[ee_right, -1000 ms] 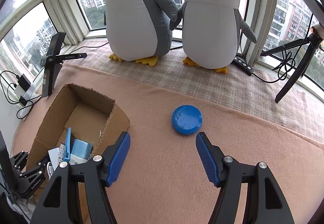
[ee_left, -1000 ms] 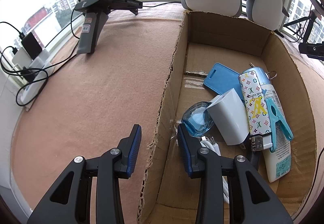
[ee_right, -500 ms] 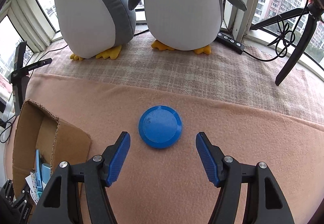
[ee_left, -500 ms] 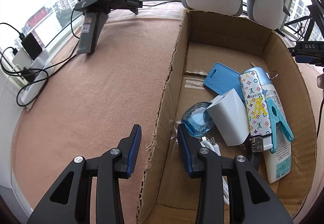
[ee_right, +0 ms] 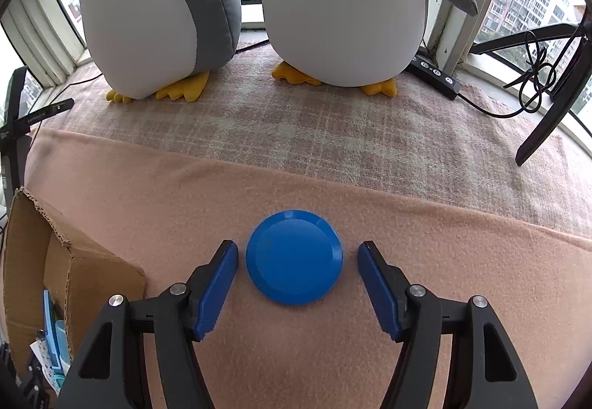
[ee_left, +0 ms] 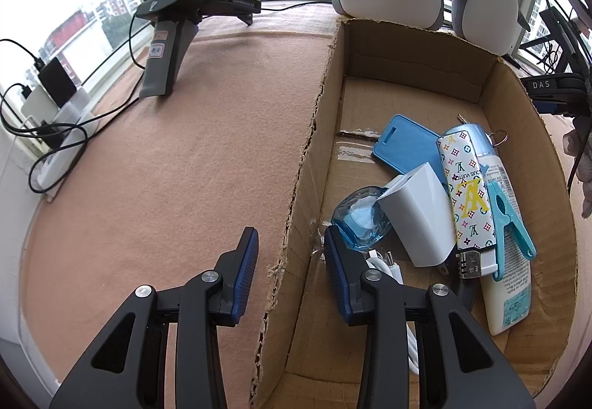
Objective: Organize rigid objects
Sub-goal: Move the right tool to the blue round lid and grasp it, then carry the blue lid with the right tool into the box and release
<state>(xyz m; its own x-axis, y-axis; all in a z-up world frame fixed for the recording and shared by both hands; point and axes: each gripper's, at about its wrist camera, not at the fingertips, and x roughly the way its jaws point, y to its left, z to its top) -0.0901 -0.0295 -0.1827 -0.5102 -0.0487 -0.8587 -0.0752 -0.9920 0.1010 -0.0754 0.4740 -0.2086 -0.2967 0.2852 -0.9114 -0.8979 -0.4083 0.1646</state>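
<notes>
Our right gripper (ee_right: 294, 272), jaws wide, brackets the blue disc (ee_right: 294, 256): light, stiff, slick-looking plastic, best pinched across its rim

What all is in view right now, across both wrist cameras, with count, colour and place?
blue disc: one, blue, on the pink blanket between the right jaws, untouched
cardboard box: one, brown, on the blanket, left jaws straddling its torn wall
card holder: one, blue, in the box
patterned case: one, white with coloured print, in the box
clothes peg: one, teal, on the bottle
lotion bottle: one, white, in the box
white charger: one, in the box
clear blue container: one, in the box
penguin plushies: two, grey and white, by the window
camera stand: one, dark grey, left of the box
left gripper: black with blue pads, open
right gripper: black with blue pads, open
</notes>
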